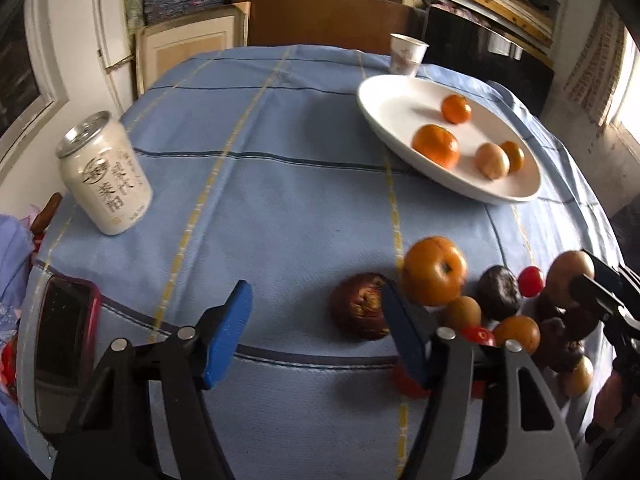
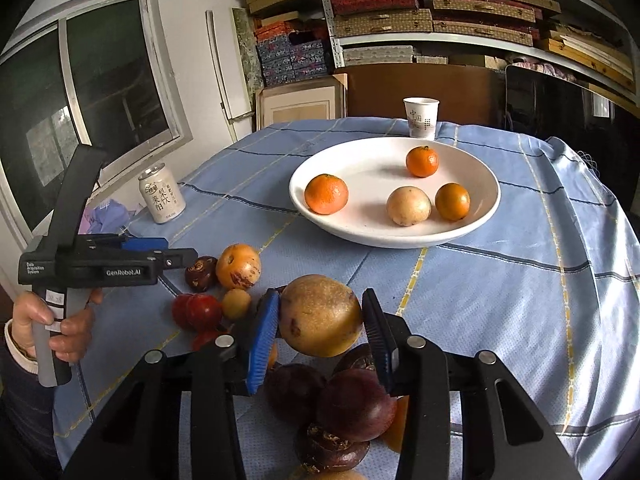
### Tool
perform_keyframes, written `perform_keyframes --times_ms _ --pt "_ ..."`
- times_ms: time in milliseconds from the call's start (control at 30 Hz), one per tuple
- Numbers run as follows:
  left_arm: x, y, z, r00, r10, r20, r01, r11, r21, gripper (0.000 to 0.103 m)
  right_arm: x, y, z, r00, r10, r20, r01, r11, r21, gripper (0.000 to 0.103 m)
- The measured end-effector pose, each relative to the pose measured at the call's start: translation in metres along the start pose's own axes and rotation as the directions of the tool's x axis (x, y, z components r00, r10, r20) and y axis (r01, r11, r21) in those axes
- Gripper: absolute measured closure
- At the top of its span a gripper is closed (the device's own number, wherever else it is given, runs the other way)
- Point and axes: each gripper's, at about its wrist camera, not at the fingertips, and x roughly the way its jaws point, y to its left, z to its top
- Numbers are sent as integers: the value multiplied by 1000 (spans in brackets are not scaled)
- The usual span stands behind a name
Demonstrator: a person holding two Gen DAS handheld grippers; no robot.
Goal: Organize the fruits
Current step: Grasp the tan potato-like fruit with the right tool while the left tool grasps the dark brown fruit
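Note:
A white plate (image 2: 360, 236) (image 1: 384, 108) holds several fruits: two tangerines, a pale round fruit and a small orange one. A pile of loose fruit lies on the blue cloth near the front edge. My right gripper (image 2: 320, 330) is shut on a yellow-brown passion fruit (image 2: 320, 314) and holds it above dark purple fruits (image 2: 352, 404). My left gripper (image 1: 316, 320) is open and empty, beside a dark wrinkled fruit (image 1: 360, 306) and an orange persimmon (image 1: 434, 270). The left gripper (image 2: 182, 258) also shows in the right wrist view, near the pile's left end.
A drink can (image 1: 106, 174) (image 2: 162, 194) stands at the left. A paper cup (image 2: 420, 118) (image 1: 406, 54) stands behind the plate. A phone in a red case (image 1: 60, 344) lies at the table's near left. Shelves with boxes fill the back wall.

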Motion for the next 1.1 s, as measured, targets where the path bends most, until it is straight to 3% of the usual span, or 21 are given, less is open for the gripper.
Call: perform_keyframes --times_ms 67,200,600,633,700,733,1100 --pt "-1 -7 -2 1000 -15 3 15 1000 25 38 0 0 0 1000 -1 0 1 1000 -1 60" --pt "9 -22 -6 999 27 -20 -25 996 83 38 0 0 0 1000 -5 -5 5 1000 -3 60" --pt "22 -24 -5 999 44 -16 -43 995 85 38 2 2 -1 1000 -10 -14 10 1000 -12 60" --pt "23 -24 -5 999 44 -14 -43 995 88 39 2 2 -1 1000 -9 -13 9 1000 -11 60" --pt "23 -26 -5 1000 0 -20 2 996 93 58 2 2 -1 1000 -7 -11 7 1000 -9 60" --pt "22 -27 -5 1000 -18 -23 21 995 94 61 1 2 -1 1000 -7 -9 7 1000 -8 60" --pt "15 -29 -6 1000 -6 -5 6 995 96 61 -1 0 -1 1000 -10 1 10 1000 -2 60"
